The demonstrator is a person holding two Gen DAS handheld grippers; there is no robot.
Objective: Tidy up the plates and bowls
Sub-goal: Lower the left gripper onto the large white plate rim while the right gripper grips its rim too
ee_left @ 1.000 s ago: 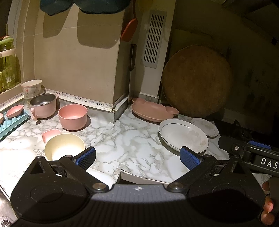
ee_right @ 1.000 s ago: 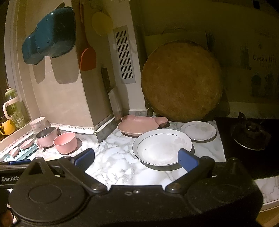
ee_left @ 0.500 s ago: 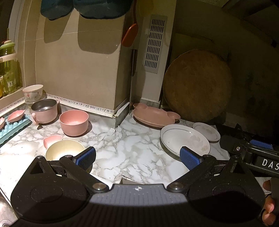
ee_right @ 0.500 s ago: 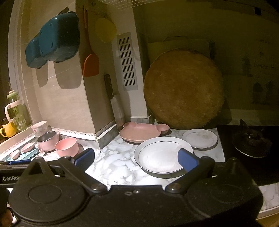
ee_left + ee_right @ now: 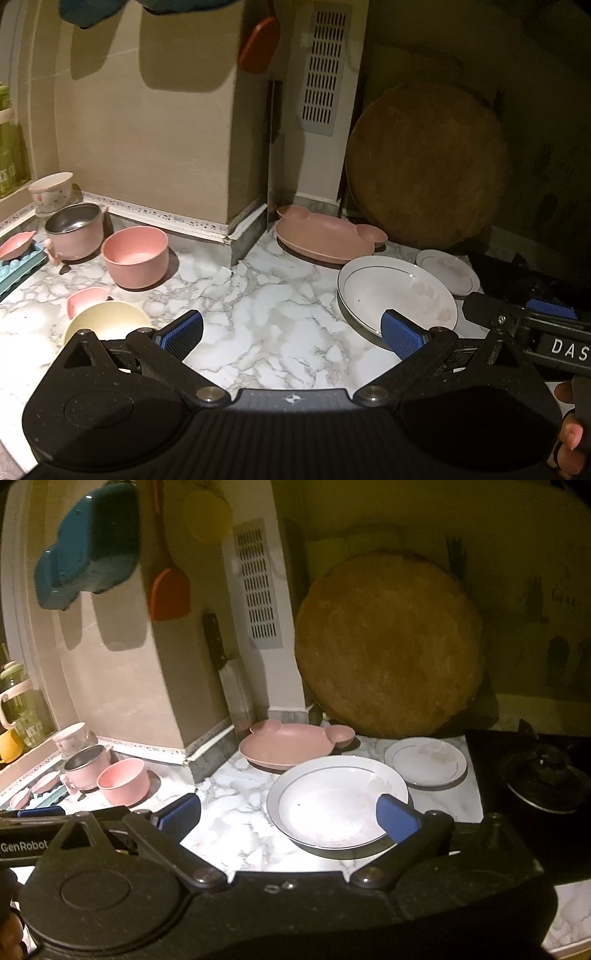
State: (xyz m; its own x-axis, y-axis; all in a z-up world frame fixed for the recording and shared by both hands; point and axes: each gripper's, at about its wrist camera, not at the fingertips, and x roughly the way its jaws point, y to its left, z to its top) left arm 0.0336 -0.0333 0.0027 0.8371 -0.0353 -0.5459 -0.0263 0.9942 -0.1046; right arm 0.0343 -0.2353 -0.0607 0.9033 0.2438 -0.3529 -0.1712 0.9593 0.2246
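Note:
On the marble counter (image 5: 273, 295) lie a large white plate (image 5: 391, 291) (image 5: 332, 801), a small white plate (image 5: 448, 271) (image 5: 424, 760) and a pink bear-shaped plate (image 5: 325, 236) (image 5: 291, 742). To the left stand a pink bowl (image 5: 135, 254) (image 5: 123, 781), a cream bowl (image 5: 105, 321), a steel-lined pink pot (image 5: 75, 229) (image 5: 86, 766) and a small patterned bowl (image 5: 51, 190). My left gripper (image 5: 291, 332) is open and empty above the counter. My right gripper (image 5: 288, 814) is open and empty, hovering just in front of the large white plate.
A round wooden board (image 5: 388, 646) leans on the back wall. A black stove burner (image 5: 543, 775) is at the right. A wall corner with a knife (image 5: 273, 147) juts out. Small pink dishes (image 5: 86, 297) and a blue tray (image 5: 18, 266) sit at the left.
Both grippers have drawn back and tilted slightly upward, so the dishes sit lower and further in view. Both stay open and empty. No dish moved.

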